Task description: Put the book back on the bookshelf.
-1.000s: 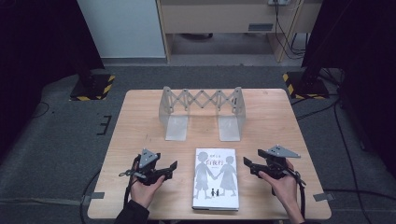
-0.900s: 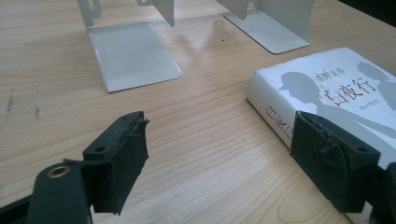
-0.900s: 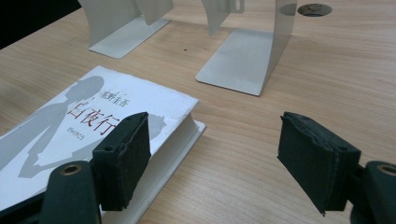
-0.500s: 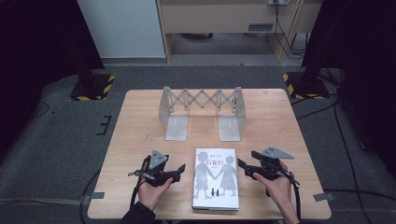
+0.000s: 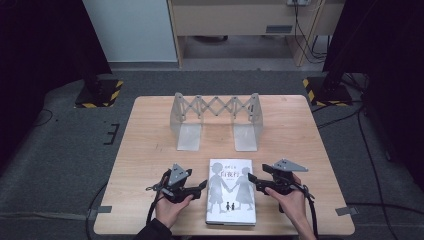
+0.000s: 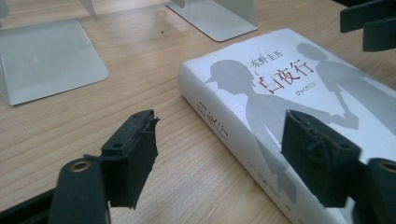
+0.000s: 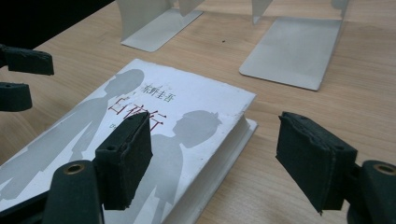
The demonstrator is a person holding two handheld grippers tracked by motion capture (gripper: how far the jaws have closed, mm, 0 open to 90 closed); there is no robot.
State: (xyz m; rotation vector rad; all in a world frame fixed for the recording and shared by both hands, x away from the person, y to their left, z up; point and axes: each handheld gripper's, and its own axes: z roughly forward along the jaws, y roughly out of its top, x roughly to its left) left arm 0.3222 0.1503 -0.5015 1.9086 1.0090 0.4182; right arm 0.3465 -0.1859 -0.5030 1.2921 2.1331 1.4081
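Note:
A white book (image 5: 231,191) with grey silhouettes and red title characters lies flat near the table's front edge. My left gripper (image 5: 202,186) is level just left of it and points at its spine. In the left gripper view the spine (image 6: 224,133) shows in the gap of that gripper (image 6: 219,149); its jaws have just been closing, but the pads touch nothing. My right gripper (image 5: 251,178) points at the book's right side. In the right gripper view the page-edge corner (image 7: 233,140) lies between the wide-apart jaws of that gripper (image 7: 215,158), untouched.
A metal expanding bookend rack (image 5: 215,120) stands at the middle of the wooden table (image 5: 150,150), its two flat base plates (image 6: 46,60) (image 7: 294,51) facing the book. Bare wood lies between rack and book. Dark floor surrounds the table.
Both hands have moved inward toward the book, the left from the left and the right from the right. The left jaws stand a little narrower than before.

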